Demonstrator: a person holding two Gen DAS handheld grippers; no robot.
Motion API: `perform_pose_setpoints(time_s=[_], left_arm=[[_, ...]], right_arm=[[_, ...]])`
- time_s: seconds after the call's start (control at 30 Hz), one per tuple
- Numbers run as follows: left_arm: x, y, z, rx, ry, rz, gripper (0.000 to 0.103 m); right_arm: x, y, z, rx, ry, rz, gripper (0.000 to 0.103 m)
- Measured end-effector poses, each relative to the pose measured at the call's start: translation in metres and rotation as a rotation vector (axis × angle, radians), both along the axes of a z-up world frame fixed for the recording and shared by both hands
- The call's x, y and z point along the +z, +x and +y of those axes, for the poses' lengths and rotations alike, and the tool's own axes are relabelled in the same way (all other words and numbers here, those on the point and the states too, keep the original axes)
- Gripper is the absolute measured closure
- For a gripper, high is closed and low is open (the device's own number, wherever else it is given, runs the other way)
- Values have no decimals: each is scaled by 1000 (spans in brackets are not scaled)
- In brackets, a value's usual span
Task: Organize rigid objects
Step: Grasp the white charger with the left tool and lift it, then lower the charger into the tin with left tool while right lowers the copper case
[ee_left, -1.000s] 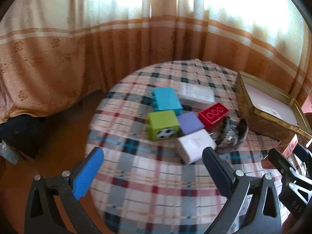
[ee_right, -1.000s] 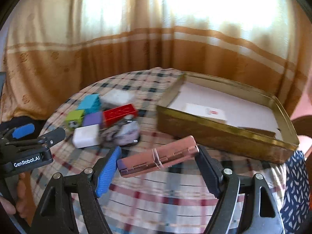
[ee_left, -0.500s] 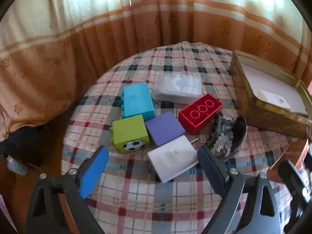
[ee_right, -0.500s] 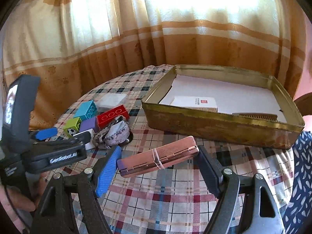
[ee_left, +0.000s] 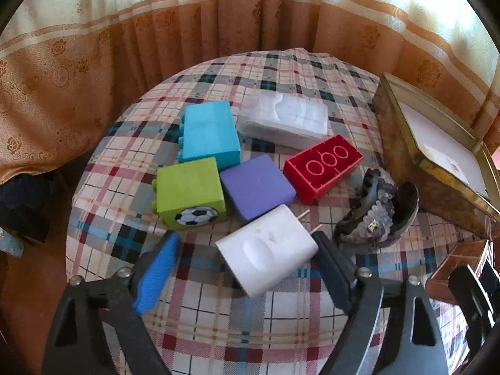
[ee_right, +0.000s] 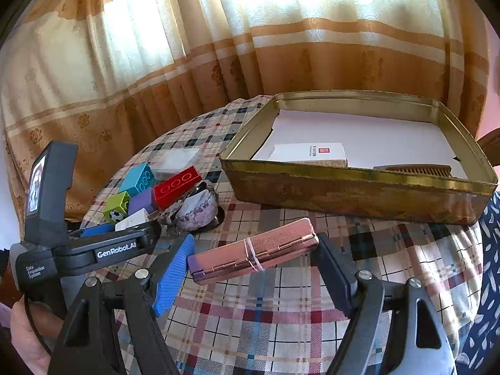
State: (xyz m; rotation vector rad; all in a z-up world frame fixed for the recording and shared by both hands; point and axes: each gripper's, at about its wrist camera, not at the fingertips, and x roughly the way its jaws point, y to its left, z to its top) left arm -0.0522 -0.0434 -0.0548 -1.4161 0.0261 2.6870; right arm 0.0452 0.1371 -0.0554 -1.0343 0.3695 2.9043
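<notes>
My left gripper [ee_left: 245, 268] is open, its fingers on either side of a white charger plug [ee_left: 267, 251] lying on the plaid tablecloth; the right finger sits close to the plug's edge. Behind it lie a green football block [ee_left: 190, 197], a purple block [ee_left: 256, 187], a blue block [ee_left: 209, 136], a red brick [ee_left: 323, 167] and a clear plastic box [ee_left: 286, 118]. My right gripper [ee_right: 251, 264] is shut on a pink metal case [ee_right: 253, 251] with a rubber band, held above the table in front of the gold tin [ee_right: 359, 184].
The gold tin [ee_left: 431, 168] stands at the right and holds white paper, a small white box [ee_right: 309, 153] and a comb [ee_right: 415, 168]. A beaded pouch [ee_left: 375, 212] lies between the blocks and the tin. Curtains hang behind the round table.
My left gripper has moved forward and down, so the white plug now lies between its fingers. My right gripper, still holding the pink case, has drifted slightly nearer the tin.
</notes>
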Motion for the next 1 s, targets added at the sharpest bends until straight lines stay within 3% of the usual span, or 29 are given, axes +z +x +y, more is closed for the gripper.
perform_pose_setpoints(time_s=[0.13,0.23,0.43,0.67,0.77,1.0], left_arm=[[0,1,0,-3,3,2,21],[4,3,-1,-17,23,25,43],[5,15,-2,-32,11,55,43],[10,21,-29,30,195,90,43],[12,25,-38,68,222,118,43],[17,30,-32,81,157,167,43]], right_arm=[[0,1,1,-2,-3,3,24],[1,2,1,-2,-1,11,24],[2,5,0,-8,7,29,24],[8,12,0,-25,18,74,24],[11,17,-1,-35,32,103,24],[13,21,-4,-44,56,123,24]])
